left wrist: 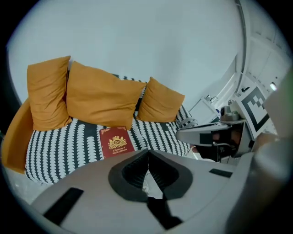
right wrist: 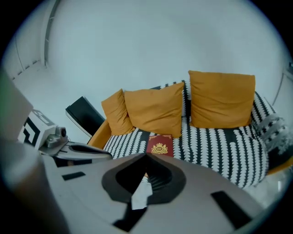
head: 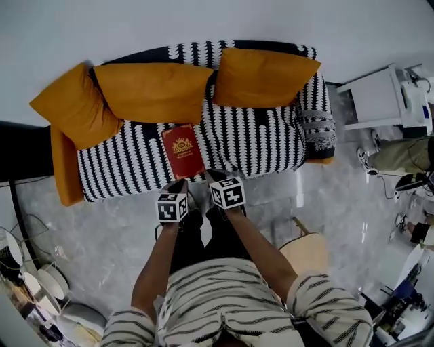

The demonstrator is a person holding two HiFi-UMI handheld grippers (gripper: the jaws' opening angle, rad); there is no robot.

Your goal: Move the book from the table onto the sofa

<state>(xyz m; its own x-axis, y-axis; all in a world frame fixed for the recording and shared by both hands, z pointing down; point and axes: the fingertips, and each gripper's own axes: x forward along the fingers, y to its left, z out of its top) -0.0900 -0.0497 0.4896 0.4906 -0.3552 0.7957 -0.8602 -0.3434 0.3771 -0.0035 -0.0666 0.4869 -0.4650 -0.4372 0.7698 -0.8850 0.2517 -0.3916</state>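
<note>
Soft furnishings: I count three orange pieces, left cushion (head: pixel 74 105), middle cushion (head: pixel 152 91) and right cushion (head: pixel 261 76), upright and side by side.
Throw: grey patterned knit (head: pixel 319 129), draped just beside the right cushion.
Floor: grey marbled tile (head: pixel 102 230).
White cabinet: (head: pixel 380 98) stands right of the throw.
Wooden seat: pale (head: pixel 308 252), on the floor, lower right.
Wall: plain white (head: pixel 203 20).

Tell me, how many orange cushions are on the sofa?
3. Left cushion at the left end of the sofa, middle cushion behind the book, right cushion beside it. None seems hidden.
</note>
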